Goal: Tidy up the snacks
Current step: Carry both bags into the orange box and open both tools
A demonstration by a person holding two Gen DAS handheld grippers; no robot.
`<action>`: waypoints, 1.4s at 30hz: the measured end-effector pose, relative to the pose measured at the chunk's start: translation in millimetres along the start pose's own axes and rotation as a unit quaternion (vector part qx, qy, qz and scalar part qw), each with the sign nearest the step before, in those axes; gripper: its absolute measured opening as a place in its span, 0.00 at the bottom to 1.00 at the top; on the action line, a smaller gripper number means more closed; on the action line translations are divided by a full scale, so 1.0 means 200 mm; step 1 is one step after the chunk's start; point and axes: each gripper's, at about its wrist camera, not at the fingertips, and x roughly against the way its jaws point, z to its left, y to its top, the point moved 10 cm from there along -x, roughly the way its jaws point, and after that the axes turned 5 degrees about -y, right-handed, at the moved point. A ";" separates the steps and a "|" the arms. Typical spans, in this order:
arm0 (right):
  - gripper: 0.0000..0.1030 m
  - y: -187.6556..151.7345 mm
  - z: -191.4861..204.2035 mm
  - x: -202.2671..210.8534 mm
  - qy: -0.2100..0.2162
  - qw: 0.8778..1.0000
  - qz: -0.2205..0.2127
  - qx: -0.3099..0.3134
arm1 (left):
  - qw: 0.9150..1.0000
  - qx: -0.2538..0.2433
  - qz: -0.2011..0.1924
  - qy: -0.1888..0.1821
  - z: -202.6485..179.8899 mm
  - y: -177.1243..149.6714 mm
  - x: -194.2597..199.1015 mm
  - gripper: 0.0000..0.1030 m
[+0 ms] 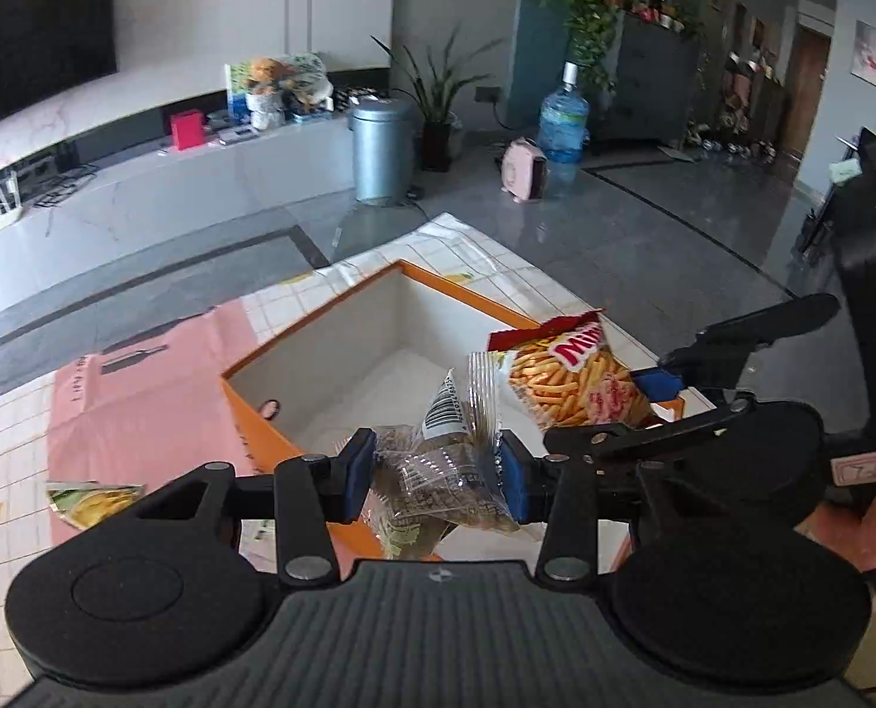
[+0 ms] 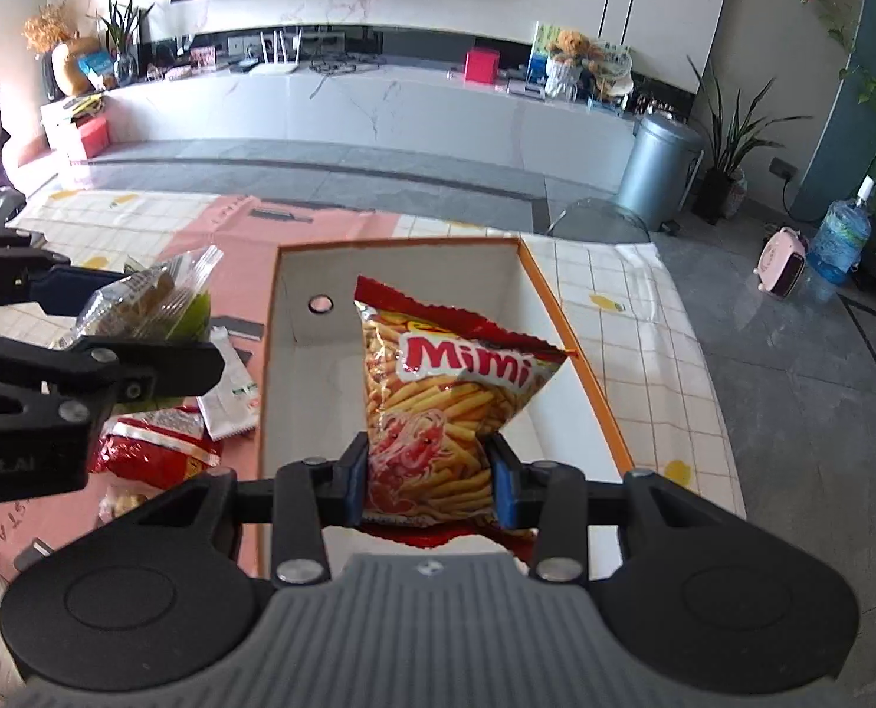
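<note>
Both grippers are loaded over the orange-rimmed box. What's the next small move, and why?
Probably lower the right gripper and release the red Mimi snack bag: it is clamped over the empty white floor of the orange-rimmed cardboard box. The left gripper, clamping a clear crinkly packet, can follow.

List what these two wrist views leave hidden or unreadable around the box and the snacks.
- Clear snack packet, left wrist view: print too crumpled to read; lower end hidden behind the left tongs.
- Mimi bag, right wrist view: bottom edge hidden by the right tongs.
- Orange box, both views: near wall covered by the tongs.
- Red packet, right wrist view: partly hidden behind the other tongs.
</note>
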 end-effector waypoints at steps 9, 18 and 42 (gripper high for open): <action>0.37 -0.08 -0.06 -0.34 0.047 0.993 0.093 0.050 | 0.993 -0.063 0.091 -0.031 -0.07 -0.09 -0.35 0.48; 0.37 -0.14 -0.10 -0.56 0.063 0.985 0.141 0.081 | 0.985 -0.115 0.123 -0.035 -0.11 -0.12 -0.48 0.48; 0.38 -0.31 -0.13 -0.71 0.065 0.969 0.220 0.095 | 0.971 -0.120 0.205 -0.007 -0.08 -0.25 -0.71 0.52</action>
